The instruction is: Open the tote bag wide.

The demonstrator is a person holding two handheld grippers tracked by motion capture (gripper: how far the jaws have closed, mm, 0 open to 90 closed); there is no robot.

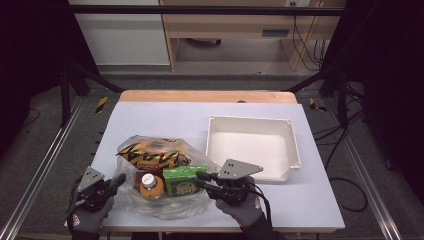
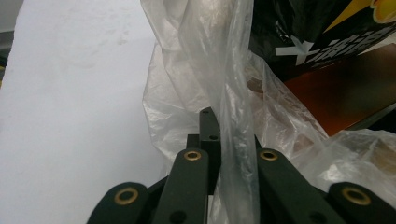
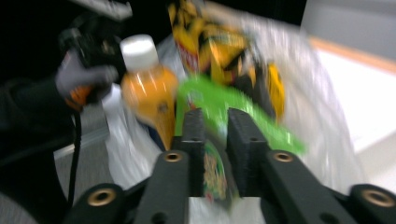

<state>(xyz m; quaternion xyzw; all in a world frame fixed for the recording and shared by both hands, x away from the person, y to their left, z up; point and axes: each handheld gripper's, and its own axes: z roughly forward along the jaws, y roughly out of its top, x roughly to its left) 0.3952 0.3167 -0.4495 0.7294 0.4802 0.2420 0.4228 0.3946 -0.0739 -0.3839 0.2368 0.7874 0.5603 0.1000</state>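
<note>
The right gripper (image 3: 215,130) is clamped on the green packet's (image 1: 186,181) near edge, its long side running ahead into the plastic bag (image 2: 233,93), whose rim the left gripper (image 2: 231,135) pinches shut beside it

White tray (image 1: 295,150) sits on the right half of the worktop (image 1: 165,117) — nothing in it, its near-left corner just beside the clutter at the front. The worktop itself is pale grey-blue with a wooden strip (image 1: 207,96) along its far edge. Beyond that, grey floor, a white cabinet (image 1: 122,35) at the back left and a light wooden desk frame (image 1: 235,22) beside it. Black cables (image 1: 307,42) hang down at the back right — more trail across the floor on the right.
</note>
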